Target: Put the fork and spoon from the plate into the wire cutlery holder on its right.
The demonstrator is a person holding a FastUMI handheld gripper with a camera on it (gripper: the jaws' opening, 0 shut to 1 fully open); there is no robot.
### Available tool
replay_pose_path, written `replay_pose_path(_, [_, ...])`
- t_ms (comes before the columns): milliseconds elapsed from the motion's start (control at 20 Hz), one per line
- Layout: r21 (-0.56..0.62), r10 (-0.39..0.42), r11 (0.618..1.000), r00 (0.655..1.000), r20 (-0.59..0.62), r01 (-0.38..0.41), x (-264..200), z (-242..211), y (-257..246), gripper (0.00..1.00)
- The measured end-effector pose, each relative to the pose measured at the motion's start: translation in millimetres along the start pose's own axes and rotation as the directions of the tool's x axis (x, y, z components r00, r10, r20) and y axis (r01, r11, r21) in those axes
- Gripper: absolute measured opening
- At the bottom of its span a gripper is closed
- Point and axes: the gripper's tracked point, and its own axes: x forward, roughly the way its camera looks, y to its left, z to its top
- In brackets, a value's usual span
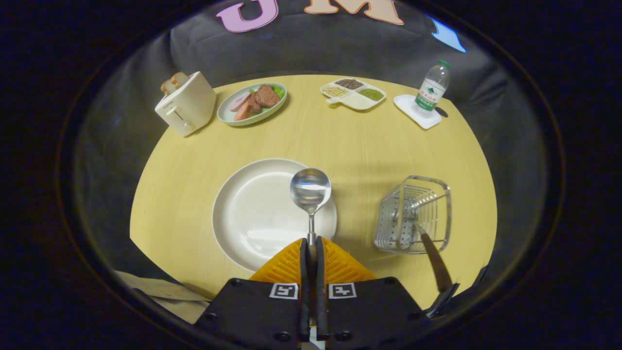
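Observation:
My gripper (311,245) is shut on the handle of a metal spoon (310,190). The spoon's bowl sticks out ahead of the fingers, above the right part of a white round plate (252,214). The plate lies just ahead of the fingers and slightly to their left, with nothing on it. To the right of the plate stands the wire cutlery holder (415,214). A fork (432,257) with a dark handle leans inside the holder, its handle pointing out toward me.
The round yellow table (350,146) carries a white toaster (187,103) at the far left, a plate of food (252,103), a divided dish of grains (354,92) and a water bottle (431,90) on a white coaster. A beige cloth (160,291) lies at the near left edge.

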Motion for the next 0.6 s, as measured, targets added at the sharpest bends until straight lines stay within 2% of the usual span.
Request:
replay_pose_path(300, [0.022, -0.037, 0.999, 0.999, 0.002, 0.037, -26.2, 5.8, -54.3, 0.09])
replay_pose_path(600, [0.083, -0.054, 0.995, 0.997, -0.058, 0.058, -31.5, -1.7, -96.5, 0.09])
